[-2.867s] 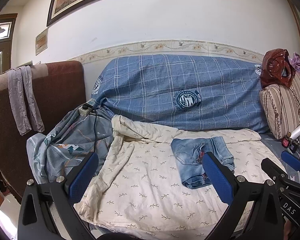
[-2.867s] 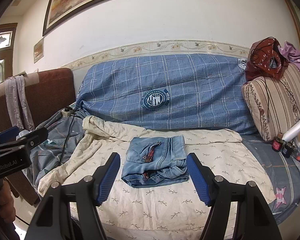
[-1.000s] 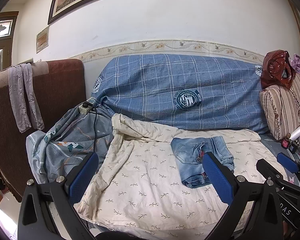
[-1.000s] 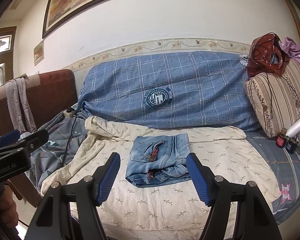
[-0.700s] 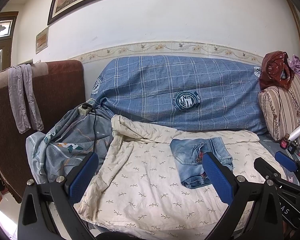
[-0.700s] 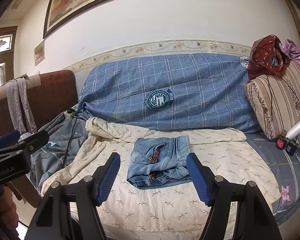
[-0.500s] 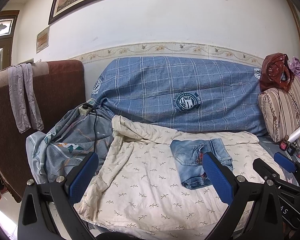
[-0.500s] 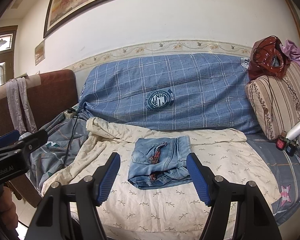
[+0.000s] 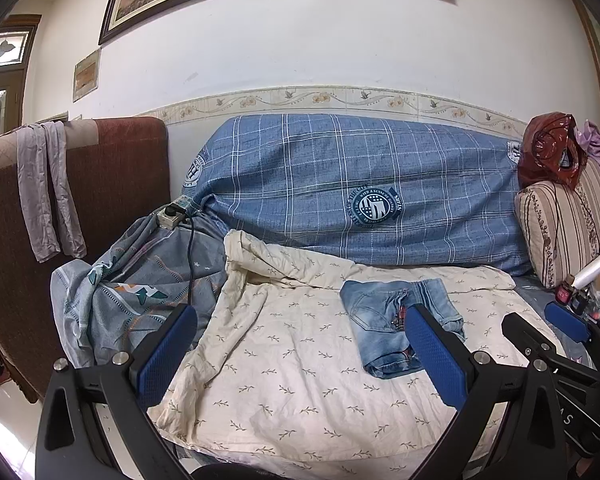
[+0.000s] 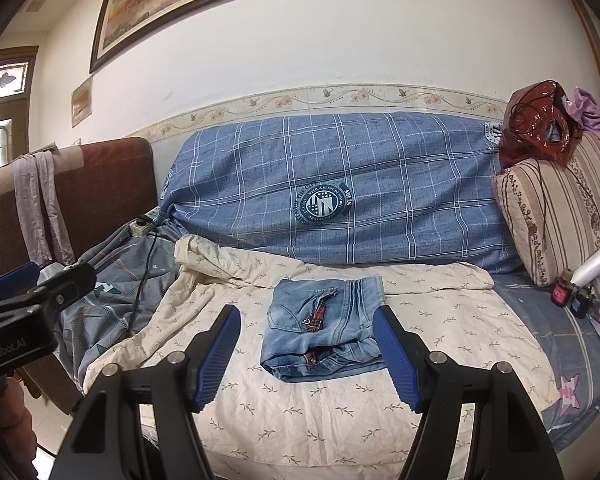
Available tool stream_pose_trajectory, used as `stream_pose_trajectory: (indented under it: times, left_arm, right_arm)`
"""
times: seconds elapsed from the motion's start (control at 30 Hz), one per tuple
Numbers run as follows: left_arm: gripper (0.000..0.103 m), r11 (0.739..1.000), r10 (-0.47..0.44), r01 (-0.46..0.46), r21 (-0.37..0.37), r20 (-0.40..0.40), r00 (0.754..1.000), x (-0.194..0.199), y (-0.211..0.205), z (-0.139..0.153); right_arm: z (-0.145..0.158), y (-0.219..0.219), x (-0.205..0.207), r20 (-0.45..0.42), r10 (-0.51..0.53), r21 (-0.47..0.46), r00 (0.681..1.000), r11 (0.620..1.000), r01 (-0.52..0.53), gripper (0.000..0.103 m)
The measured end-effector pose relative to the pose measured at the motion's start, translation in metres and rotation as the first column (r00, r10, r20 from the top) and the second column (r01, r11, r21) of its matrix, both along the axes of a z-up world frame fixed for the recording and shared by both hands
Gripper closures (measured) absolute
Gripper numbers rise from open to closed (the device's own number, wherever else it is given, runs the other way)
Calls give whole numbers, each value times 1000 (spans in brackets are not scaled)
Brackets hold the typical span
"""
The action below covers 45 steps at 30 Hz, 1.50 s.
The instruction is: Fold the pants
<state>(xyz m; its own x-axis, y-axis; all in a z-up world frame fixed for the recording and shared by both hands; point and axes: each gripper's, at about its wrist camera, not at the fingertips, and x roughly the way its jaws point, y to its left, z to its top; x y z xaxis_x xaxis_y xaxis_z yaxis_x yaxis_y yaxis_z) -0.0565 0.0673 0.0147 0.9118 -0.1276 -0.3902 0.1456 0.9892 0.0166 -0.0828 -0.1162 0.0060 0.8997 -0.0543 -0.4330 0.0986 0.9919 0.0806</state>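
Faded denim pants [image 10: 324, 328], matt

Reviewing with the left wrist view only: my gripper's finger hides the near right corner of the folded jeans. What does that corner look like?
Observer: In the right wrist view the jeans are a compact stack on the cream sheet. The near edge shows layered folds, with nothing trailing out.
Operator: Is the right gripper holding anything?
Observer: No. The right gripper is open wide and its pads are bare.

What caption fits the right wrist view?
Open right gripper hovers before folded jeans lying on a cream leaf-print sheet, touching nothing.
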Motion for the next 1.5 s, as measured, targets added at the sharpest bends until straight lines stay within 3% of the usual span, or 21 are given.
stream_pose_trajectory:
  times: [0.93, 1.5]
  left_arm:
    - [0, 1000, -7, 7, -28, 8, 1000, -8, 6, 3]
    - [0, 1000, -22, 22, -14, -14, 1000, 1, 1, -6]
  right_arm:
    - [8, 15, -5, 20, 7, -14, 1000, 1000, -6, 31]
    - [-2, 8, 3, 1, 7, 5, 1000, 1000, -7, 31]
